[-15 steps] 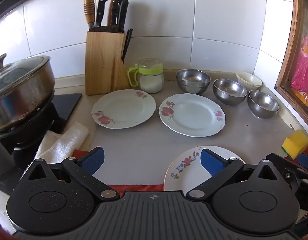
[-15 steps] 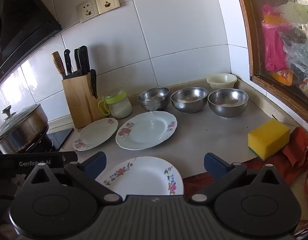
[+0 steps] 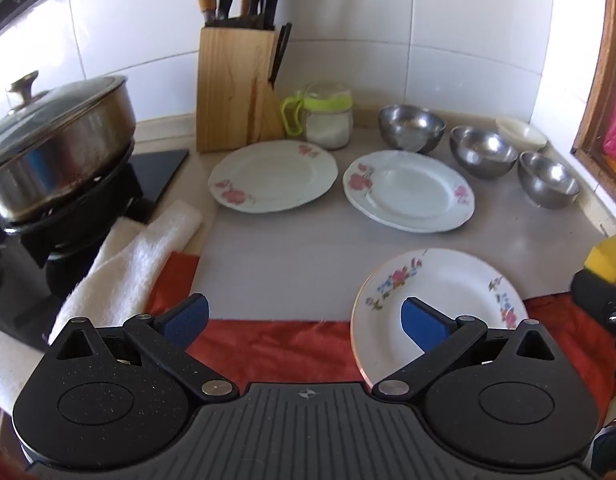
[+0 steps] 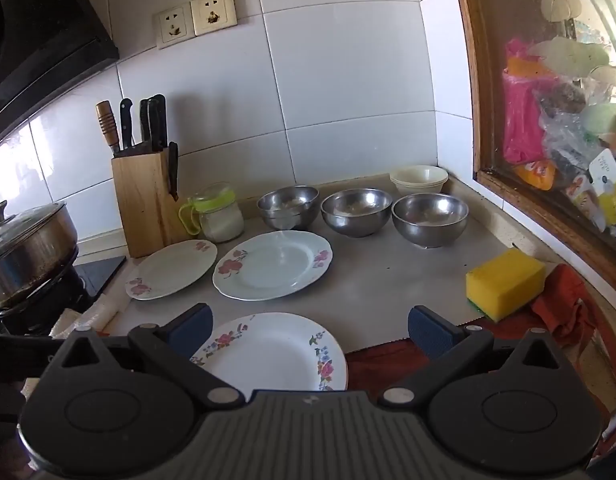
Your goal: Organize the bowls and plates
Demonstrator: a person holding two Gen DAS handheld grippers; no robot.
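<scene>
Three white plates lie on the grey counter: a pink-rose plate [image 3: 273,176] [image 4: 171,268] at the left, a second rose plate [image 3: 408,192] [image 4: 273,264] in the middle, and a nearer plate with small mixed flowers [image 3: 440,300] [image 4: 271,356]. Behind them stand three steel bowls [image 3: 412,128] [image 3: 484,152] [image 3: 548,180], also in the right wrist view [image 4: 289,206] [image 4: 356,210] [image 4: 430,218]. A stack of cream bowls [image 3: 522,134] [image 4: 419,179] sits in the corner. My left gripper [image 3: 303,316] is open and holds nothing, just left of the near plate. My right gripper [image 4: 310,326] is open above that plate's near side.
A wooden knife block [image 3: 235,92] and a green-lidded jar [image 3: 328,120] stand at the back wall. A lidded pan [image 3: 55,140] sits on a burner at the left, beside a white towel [image 3: 135,256]. A red cloth [image 3: 275,344] covers the front edge; a yellow sponge [image 4: 506,282] lies at the right.
The left gripper has shifted slightly, so the counter sits higher and further right in its view. The right wrist view is almost the same. No dish has moved.
</scene>
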